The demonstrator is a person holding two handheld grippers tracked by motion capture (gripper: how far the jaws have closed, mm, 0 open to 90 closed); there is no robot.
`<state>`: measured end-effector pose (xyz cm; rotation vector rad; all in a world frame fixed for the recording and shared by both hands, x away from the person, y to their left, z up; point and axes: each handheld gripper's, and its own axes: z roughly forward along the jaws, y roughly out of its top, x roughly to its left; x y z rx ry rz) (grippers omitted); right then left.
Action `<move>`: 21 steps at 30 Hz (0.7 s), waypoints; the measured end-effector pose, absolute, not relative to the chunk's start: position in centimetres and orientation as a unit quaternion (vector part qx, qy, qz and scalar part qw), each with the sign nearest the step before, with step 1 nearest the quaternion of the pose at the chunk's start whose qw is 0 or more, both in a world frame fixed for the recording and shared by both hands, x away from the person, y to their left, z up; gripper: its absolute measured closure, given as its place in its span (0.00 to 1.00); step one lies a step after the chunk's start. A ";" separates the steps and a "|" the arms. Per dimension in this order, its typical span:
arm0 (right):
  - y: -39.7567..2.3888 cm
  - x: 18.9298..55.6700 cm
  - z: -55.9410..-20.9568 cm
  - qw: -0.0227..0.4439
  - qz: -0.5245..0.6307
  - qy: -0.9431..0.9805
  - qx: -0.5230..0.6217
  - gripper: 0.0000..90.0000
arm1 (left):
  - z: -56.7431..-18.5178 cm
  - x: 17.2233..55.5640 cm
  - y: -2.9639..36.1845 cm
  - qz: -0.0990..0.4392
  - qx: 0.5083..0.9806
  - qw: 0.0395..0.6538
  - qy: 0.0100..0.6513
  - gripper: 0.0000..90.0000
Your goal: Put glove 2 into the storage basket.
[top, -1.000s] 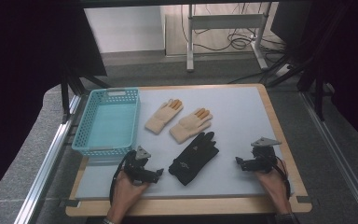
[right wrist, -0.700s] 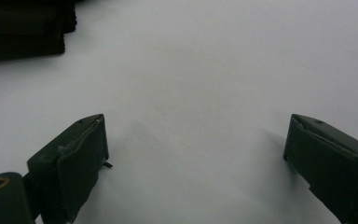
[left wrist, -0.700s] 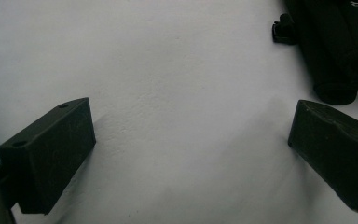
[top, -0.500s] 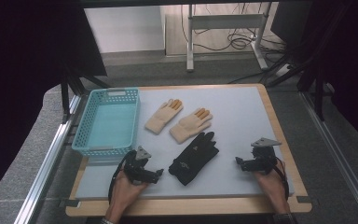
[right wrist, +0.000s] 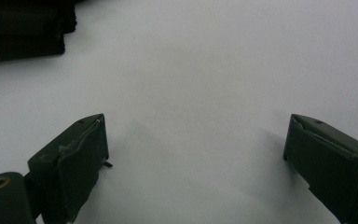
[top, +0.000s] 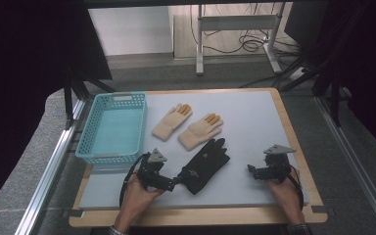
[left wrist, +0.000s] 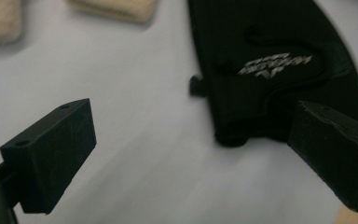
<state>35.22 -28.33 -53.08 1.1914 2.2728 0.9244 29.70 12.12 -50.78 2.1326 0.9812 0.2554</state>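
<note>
So the main thing here was the black glove (top: pixel 204 165), lying flat on the pale grey table mat (top: pixel 254 122) near the front edge, a bit left of centre. It sat at a slant, fingers pointing up and to the right toward the far side, cuff end down toward the person. Matte black fabric, a bit rumpled, with raised stitched seams curving across the back. In the left gripper view the glove (left wrist: pixel 279 70) had a small silvery-white logo printed on it, slanted blocky lettering, but honestly I couldn't read what it said, too small and blurry. There was also a little black tab sticking out of its side edge.

The left gripper (top: pixel 169 182) was right at the cuff end of the glove, jaws spread wide. From its own camera, one jaw was over bare mat and the other was at the glove's cuff corner, and I couldn't tell whether it was actually touching the fabric or just above it. Nothing was clamped.

The right gripper (top: pixel 251 170) was well off to the right of the glove, resting low on the mat, jaws also wide apart with only bare mat between them in the right gripper view.

Just beyond the black glove were two cream knit gloves (top: pixel 186 125) with orange fingertips, side by side, the nearer one almost touching the black glove's fingers. A light blue plastic basket (top: pixel 98 155) stood at the left edge of the mat.
</note>
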 end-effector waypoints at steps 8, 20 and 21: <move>-28.3 35.2 -53.1 0.205 0.332 0.815 0.427 0.07 | -49.7 30.7 7.2 0.091 0.860 0.362 0.349 0.00; -28.3 35.2 -53.1 0.205 0.332 0.815 0.427 0.07 | -51.0 32.6 1.6 0.120 0.876 0.308 0.352 0.00; -28.3 35.2 -53.1 0.205 0.333 0.815 0.427 0.07 | -51.3 32.8 1.6 0.118 0.877 0.302 0.355 0.00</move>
